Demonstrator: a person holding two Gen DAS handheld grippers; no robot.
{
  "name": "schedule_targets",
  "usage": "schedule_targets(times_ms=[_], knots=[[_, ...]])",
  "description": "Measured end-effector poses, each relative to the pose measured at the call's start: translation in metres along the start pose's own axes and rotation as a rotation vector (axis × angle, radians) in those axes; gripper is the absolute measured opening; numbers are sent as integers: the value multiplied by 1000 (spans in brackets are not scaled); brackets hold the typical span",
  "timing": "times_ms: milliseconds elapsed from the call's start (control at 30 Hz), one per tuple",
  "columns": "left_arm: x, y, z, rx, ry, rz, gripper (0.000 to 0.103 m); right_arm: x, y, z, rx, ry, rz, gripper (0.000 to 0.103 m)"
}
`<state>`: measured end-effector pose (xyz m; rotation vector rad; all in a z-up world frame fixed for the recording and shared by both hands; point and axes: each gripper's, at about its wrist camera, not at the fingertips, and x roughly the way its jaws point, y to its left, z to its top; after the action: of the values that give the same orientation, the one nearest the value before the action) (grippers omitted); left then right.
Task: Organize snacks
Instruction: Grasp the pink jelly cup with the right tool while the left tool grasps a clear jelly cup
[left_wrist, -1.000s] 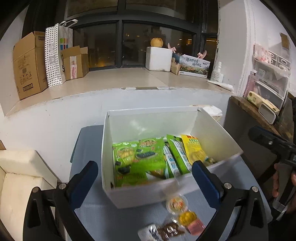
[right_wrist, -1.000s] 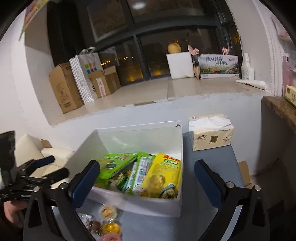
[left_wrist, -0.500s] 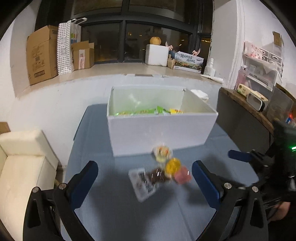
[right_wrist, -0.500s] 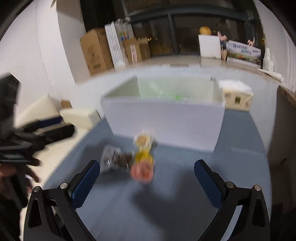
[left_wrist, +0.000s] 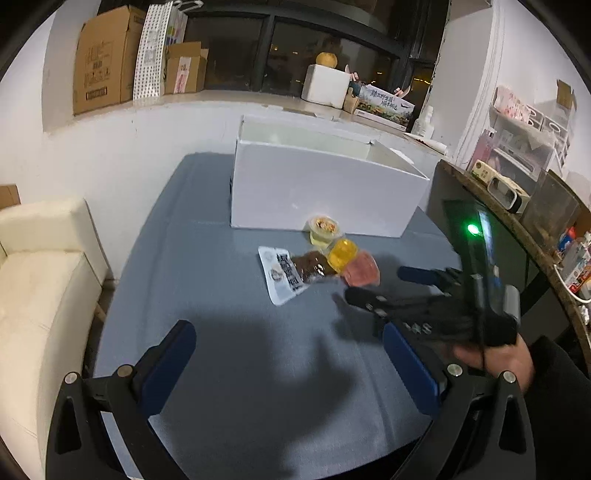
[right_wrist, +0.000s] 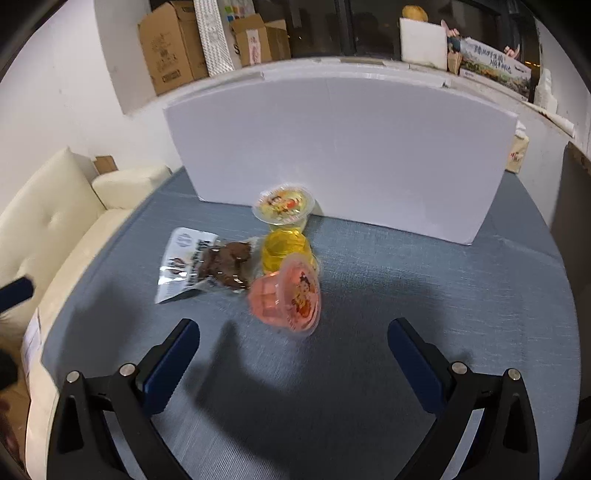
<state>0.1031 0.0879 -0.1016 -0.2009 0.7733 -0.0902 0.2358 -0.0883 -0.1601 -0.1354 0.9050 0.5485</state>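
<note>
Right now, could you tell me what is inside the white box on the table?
Only the pale inner walls near the rim of the white box show in the left wrist view. Its front wall hides the floor and any contents, and the right wrist view shows just the outside.

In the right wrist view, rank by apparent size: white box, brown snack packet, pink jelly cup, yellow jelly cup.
1. white box
2. brown snack packet
3. pink jelly cup, nearest the camera
4. yellow jelly cup, partly hidden, so unsure
</note>
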Motion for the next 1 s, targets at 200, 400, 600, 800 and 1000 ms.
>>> schedule_targets(times_ms=[200,400,600,800,1000], knots=[[9,1,-3,-7,22,5,103,9,12,4,-75,6,-23,58],[15,0,0,-7,24,5,103,7,9,5,-58,8,-8,44],[23,2,10,-16,22,5,103,-15,3,0,-33,-27,0,36],[46,-15,35,28,24,19,103,-42,-9,-10,-27,-63,-6,33],[69,-30,52,45,35,17,103,-65,-36,-25,50,-104,20,33]])
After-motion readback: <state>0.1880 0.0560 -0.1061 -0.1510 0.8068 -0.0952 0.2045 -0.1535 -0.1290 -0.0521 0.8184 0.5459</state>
